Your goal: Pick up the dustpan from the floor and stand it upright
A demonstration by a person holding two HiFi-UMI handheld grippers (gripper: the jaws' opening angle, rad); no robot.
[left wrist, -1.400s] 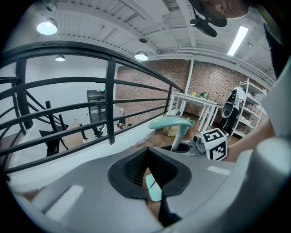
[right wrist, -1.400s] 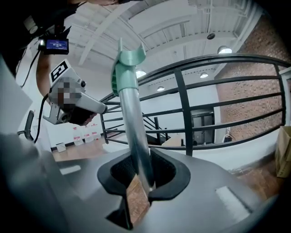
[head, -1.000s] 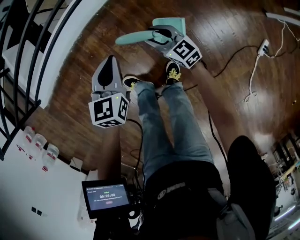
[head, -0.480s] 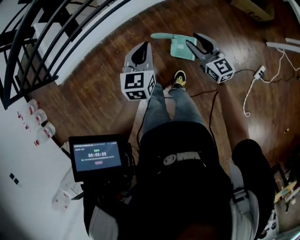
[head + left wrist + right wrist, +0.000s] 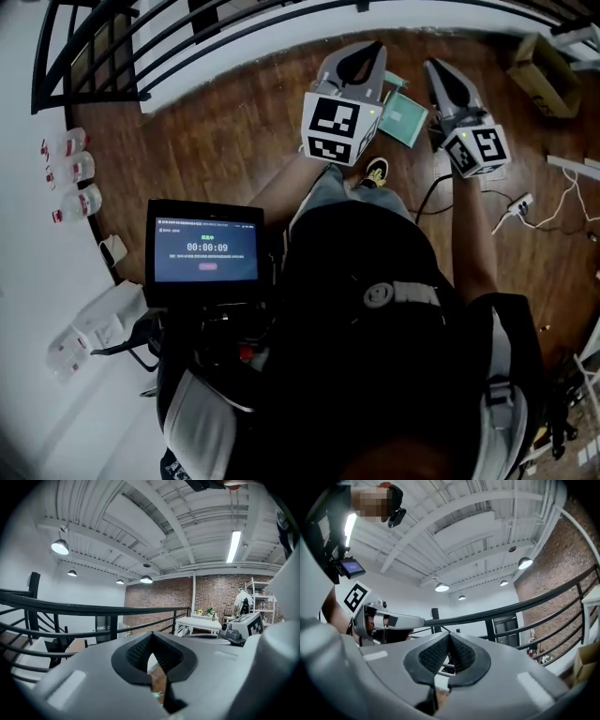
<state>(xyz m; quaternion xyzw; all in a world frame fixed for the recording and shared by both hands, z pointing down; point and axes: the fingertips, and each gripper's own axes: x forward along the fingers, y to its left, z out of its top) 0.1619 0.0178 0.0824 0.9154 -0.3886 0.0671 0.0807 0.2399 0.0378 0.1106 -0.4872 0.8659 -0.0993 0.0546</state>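
The teal dustpan lies on the wooden floor, seen between my two grippers in the head view; its handle is hidden behind the left one. Both grippers are held high above it, pointing roughly level toward the black railing. My left gripper is shut and holds nothing; its tips meet in the left gripper view, where a sliver of teal shows far below. My right gripper is also shut and holds nothing, its pads closed together. Each gripper shows in the other's view: the right gripper and the left gripper.
A black railing runs along the far side. A cardboard box sits at the upper right, a power strip with white cable at the right. Bottles stand at the left. The person's shoe is near the dustpan.
Both grippers have risen from near the floor to well above it. The right gripper's jaws, open by the dustpan handle a second ago, are now shut. The dustpan stays on the floor.
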